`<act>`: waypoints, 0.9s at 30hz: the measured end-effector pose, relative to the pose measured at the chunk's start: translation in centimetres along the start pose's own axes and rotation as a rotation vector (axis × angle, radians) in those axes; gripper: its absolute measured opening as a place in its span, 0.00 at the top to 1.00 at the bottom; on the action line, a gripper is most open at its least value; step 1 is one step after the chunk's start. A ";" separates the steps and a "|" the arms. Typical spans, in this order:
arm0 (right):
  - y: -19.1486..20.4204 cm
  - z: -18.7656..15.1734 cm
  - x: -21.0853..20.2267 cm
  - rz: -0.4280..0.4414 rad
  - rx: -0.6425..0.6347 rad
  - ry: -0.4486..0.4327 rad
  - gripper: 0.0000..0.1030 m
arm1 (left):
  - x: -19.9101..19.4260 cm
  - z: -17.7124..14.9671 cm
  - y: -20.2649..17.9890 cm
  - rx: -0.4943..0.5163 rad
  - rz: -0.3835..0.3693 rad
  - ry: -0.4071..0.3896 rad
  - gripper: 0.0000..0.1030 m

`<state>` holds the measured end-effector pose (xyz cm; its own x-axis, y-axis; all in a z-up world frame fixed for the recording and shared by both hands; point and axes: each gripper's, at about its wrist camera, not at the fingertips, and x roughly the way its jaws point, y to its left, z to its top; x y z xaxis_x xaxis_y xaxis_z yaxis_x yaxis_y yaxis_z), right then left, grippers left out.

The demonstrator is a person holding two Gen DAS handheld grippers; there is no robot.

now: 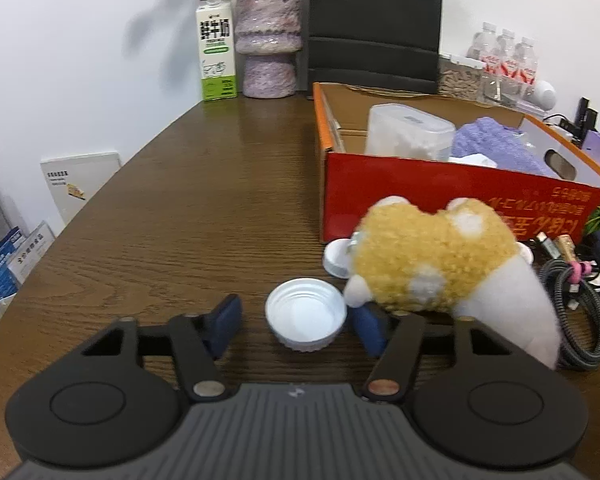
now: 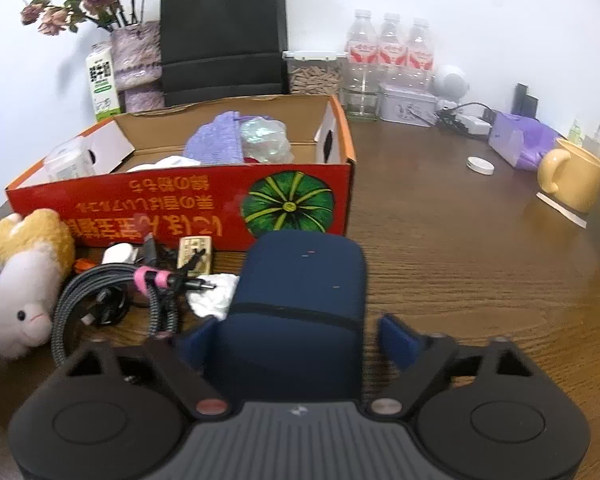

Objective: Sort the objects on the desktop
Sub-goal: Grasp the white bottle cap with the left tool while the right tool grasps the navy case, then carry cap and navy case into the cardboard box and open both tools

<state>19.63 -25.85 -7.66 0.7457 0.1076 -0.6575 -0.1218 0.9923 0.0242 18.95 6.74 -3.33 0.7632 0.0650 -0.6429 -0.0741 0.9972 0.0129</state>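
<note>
In the left wrist view my left gripper (image 1: 298, 326) is open, its blue pads either side of a white upturned lid (image 1: 305, 314) on the wooden table, not touching it. A yellow and white plush toy (image 1: 431, 260) lies just right of it, over the right pad. The red cardboard box (image 1: 451, 196) stands behind, holding a clear container and purple cloth. In the right wrist view my right gripper (image 2: 296, 340) is open around a dark blue case (image 2: 300, 300) that fills most of the gap between the pads. The box (image 2: 180, 208) is behind it.
A coiled braided cable (image 2: 112, 292), a small charger and crumpled tissue lie left of the case. A yellow mug (image 2: 567, 180), a purple pouch, a white lid (image 2: 479, 165), water bottles and a tin stand to the right. A vase (image 1: 268, 40) and a milk carton stand at the back.
</note>
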 end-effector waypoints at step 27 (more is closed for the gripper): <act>-1.1 0.0 -3.3 0.007 0.019 -0.062 0.39 | -3.7 0.9 0.4 -0.050 -0.017 -0.095 0.60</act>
<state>17.26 -27.26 -5.55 0.7839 0.1179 -0.6097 -0.1154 0.9924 0.0435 16.63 6.92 -0.26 0.8218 0.0538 -0.5672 -0.0910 0.9951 -0.0375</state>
